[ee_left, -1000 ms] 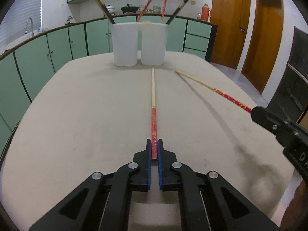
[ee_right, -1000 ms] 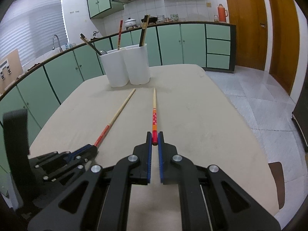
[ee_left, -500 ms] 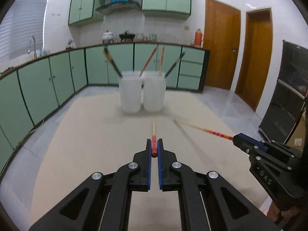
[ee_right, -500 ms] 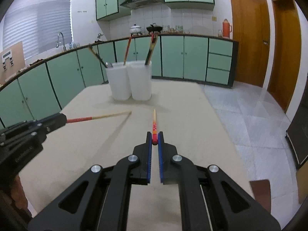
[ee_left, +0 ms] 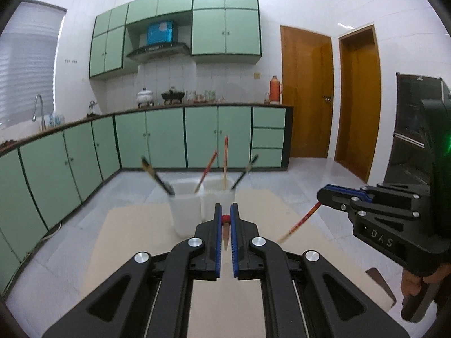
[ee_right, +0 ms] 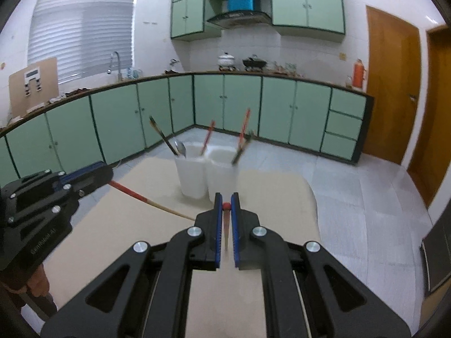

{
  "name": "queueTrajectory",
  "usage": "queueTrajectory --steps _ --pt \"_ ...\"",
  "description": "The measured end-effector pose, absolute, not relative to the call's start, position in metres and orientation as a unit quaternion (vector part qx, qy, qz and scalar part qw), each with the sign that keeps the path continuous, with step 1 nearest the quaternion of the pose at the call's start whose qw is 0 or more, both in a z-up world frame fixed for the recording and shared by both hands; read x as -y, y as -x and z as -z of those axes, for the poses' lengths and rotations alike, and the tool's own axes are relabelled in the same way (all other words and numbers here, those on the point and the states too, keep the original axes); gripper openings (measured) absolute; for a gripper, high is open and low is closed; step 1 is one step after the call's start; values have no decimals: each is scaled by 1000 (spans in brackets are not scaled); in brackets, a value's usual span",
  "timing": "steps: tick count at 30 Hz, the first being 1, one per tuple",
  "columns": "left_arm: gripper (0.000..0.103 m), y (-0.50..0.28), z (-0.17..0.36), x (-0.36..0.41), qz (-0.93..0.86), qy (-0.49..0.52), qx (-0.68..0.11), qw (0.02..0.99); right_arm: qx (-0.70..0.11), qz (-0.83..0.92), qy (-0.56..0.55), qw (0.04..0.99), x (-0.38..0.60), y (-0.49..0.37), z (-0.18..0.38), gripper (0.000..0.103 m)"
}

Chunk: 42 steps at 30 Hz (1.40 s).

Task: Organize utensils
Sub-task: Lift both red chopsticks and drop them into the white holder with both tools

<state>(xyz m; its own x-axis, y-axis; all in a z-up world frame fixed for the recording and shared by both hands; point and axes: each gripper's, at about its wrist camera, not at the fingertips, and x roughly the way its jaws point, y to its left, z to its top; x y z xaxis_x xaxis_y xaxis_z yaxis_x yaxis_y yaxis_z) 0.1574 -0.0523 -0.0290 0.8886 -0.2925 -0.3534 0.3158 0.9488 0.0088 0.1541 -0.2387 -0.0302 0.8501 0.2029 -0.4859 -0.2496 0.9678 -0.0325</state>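
Left gripper (ee_left: 225, 215) clamped on the red end of a chopstick (ee_left: 225, 235) — pale tip hanging down over the beige table (ee_left: 135, 231). Right gripper (ee_right: 226, 205) likewise pinching a second chopstick (ee_right: 226, 232), tip pointing down. Both held in the air, short of two white cups (ee_right: 207, 173) at the table's far end — already holding utensils.
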Motion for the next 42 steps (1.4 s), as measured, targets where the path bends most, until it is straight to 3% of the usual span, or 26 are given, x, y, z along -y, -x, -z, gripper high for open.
queueTrajectory --steps 25,33,42 --pt "5 -193 -55 21 142 -46 -123 981 -157 -148 9 976 248 -223 -86 5" --pt "5 -254 -59 9 148 -36 -165 975 -127 -131 -10 983 244 -281 -97 5" --pt "5 -317 -35 17 167 -46 -226 959 -141 -124 11 982 223 -346 -68 5"
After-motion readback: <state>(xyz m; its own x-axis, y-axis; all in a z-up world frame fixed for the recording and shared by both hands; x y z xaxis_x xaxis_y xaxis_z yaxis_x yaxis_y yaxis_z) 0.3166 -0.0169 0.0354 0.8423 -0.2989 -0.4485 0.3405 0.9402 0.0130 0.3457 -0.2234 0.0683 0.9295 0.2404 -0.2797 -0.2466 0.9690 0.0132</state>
